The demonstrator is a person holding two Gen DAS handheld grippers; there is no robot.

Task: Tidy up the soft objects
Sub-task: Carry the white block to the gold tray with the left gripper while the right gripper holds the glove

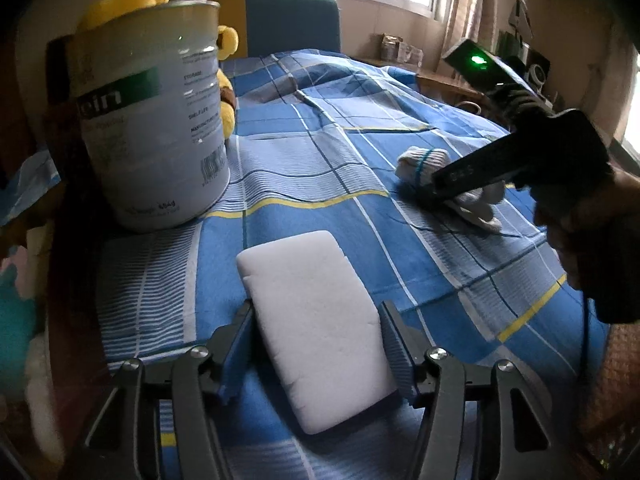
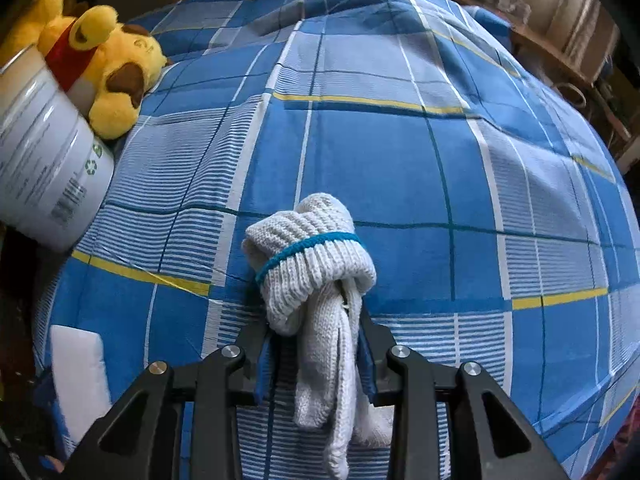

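— Two grippers noted. State of the left gripper (image 1: 316, 344)?
— Jaws part-open either side of a white foam sponge (image 1: 316, 332), rectangular, flat on the checked sheet (image 1: 400, 240); contact cannot be confirmed.
— The right gripper (image 2: 316, 356)?
— Jaws flank a ribbed white knit glove (image 2: 320, 280), blue-banded cuff; grip unclear.
— Obstructions?
— A tin (image 1: 154, 120) partly hides the yellow plush (image 2: 108, 68).
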